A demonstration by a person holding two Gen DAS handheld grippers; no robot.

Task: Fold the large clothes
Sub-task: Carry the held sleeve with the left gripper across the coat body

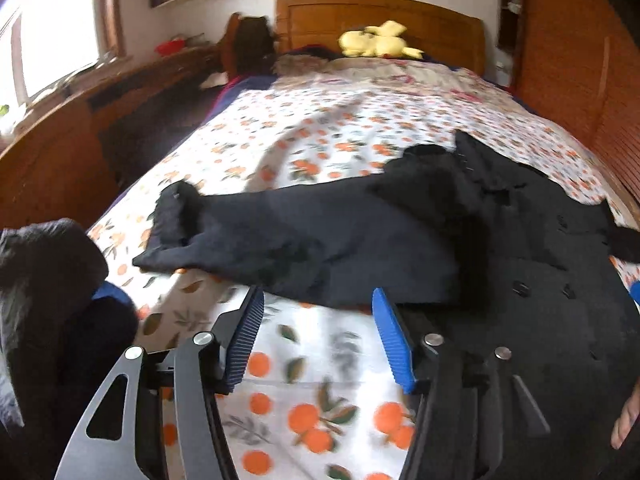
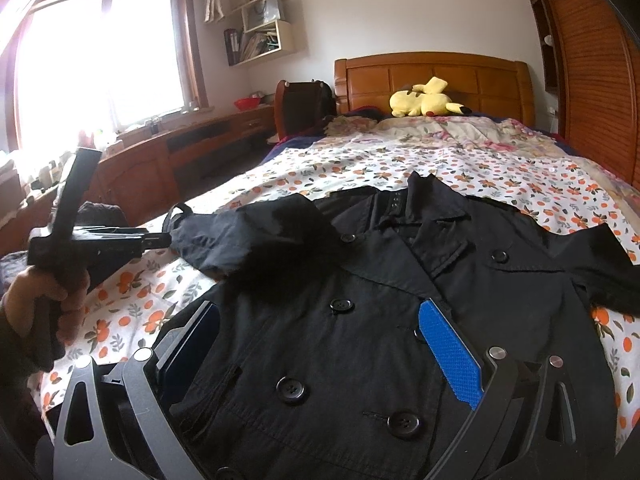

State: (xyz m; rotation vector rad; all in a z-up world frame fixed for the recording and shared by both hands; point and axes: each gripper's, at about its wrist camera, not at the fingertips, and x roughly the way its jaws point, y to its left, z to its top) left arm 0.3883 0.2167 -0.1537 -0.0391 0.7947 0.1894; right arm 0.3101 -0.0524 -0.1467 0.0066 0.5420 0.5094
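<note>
A black double-breasted coat [image 2: 360,320] lies front-up on the bed's orange-print bedspread [image 2: 480,168], filling the lower centre of the right wrist frame, one sleeve [image 1: 280,236] stretched toward the left. The right tongs [image 2: 320,344] hang over its buttoned front, spread wide and empty. The left tongs [image 1: 316,332], at lower centre of their own frame, are likewise released, just short of the sleeve.
</note>
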